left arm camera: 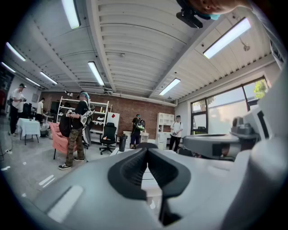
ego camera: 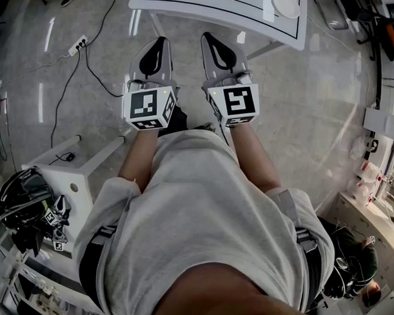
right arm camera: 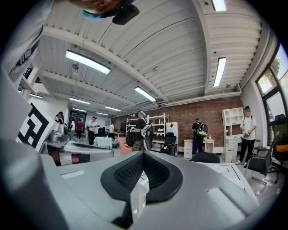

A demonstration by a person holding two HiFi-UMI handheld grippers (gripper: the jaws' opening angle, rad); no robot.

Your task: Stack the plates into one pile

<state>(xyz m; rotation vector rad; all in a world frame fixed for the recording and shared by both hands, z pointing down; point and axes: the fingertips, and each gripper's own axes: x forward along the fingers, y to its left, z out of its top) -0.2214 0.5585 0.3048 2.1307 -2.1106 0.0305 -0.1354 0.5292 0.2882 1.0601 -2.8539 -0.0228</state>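
Note:
In the head view a white plate point(ego camera: 285, 4) lies at the far right of the white table point(ego camera: 208, 9), which carries black line markings. Both grippers hang side by side over the floor, just short of the table's near edge, pointing level toward it. My left gripper point(ego camera: 160, 40) is shut with nothing in it, and so is my right gripper point(ego camera: 208, 36). The left gripper view shows its black pads point(left arm camera: 135, 168) pressed together, empty. The right gripper view shows the same for its pads point(right arm camera: 155, 173). No other plates are in view.
A low white side table point(ego camera: 73, 181) with black helmets point(ego camera: 21, 199) stands at the lower left. Cables point(ego camera: 78, 49) run over the grey floor. A seated person point(ego camera: 354, 262) is at the lower right. Several people point(left arm camera: 76, 130), shelves and chairs stand farther off.

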